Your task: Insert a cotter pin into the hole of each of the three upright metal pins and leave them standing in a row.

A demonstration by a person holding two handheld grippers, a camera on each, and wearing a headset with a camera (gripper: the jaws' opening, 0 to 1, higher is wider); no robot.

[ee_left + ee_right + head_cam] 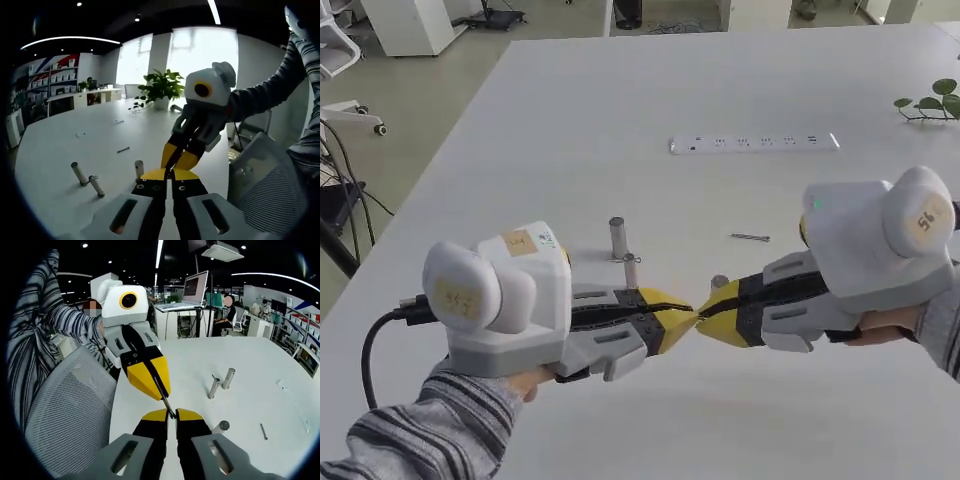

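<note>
In the head view the left gripper [682, 322] comes in from the left, held by a hand in a striped sleeve [430, 430]. Its yellow jaws are pressed together on a thin cotter pin [164, 396] that sticks out past their tips, as the right gripper view shows plainly. Behind it on the white table [620, 100] the left pin [617, 238] stands upright. Just beside it and nearer, the middle pin [630, 270] stands upright with a small loop at its top. The 2 grippers meet tip to tip above the table. Just behind that meeting point shows the top of the right pin [719, 284], apart from the other 2. Farther back lie a loose cotter pin [750, 237] and a power strip [755, 143]. The right gripper [708, 318] comes in from the right, jaws nearly together with the cotter pin's free end at their tips; whether they clamp it I cannot tell. A plant [930, 103] sits at the far right edge.
</note>
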